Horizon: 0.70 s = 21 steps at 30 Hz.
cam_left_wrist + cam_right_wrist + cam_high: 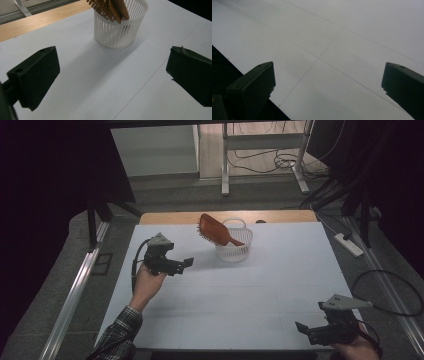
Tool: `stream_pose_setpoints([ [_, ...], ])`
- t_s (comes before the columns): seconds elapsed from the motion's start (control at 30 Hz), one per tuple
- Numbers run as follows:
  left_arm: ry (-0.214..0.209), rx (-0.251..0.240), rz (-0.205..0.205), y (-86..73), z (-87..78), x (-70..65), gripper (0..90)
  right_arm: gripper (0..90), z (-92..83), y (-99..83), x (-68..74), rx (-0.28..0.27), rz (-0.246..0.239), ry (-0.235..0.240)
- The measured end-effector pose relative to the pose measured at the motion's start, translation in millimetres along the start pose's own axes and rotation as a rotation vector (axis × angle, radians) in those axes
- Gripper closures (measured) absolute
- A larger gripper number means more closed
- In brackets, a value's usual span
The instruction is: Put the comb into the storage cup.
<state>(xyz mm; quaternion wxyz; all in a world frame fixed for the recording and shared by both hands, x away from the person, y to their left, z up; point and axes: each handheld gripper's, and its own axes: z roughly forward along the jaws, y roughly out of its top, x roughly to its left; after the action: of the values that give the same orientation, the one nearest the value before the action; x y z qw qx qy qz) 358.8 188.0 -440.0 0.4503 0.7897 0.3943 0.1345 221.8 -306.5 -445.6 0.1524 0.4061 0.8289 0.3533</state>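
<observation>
White plastic basket [233, 245] ahead of the released left claw [186, 263] held a brown hairbrush [215, 231], handle down, head tilted up-left; right claw [303, 329] was released too.

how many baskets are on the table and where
1. The white slatted basket stands at the far middle of the table, a brown hairbrush leaning in it, ahead of the open left gripper.

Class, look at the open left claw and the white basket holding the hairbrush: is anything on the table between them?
Nothing visible. Bare white table lies between the left claw and the basket; the hairbrush already leans inside it, bristle head over the rim.
</observation>
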Motion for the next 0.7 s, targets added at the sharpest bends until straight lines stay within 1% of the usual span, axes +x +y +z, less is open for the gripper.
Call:
stream_pose_setpoints([
  [0.37, 0.013, 0.008, 0.003, -7.9, -8.7, -1.7, 0.0, 0.0, 0.3, 0.1, 0.4, 0.003, -0.007, 0.001],
  [0.7, 0.019, 0.005, 0.0, -16.0, -17.2, -4.3, 0.0, 0.0, 0.2, 0.1, 0.1, 0.002, 0.0, -0.006],
])
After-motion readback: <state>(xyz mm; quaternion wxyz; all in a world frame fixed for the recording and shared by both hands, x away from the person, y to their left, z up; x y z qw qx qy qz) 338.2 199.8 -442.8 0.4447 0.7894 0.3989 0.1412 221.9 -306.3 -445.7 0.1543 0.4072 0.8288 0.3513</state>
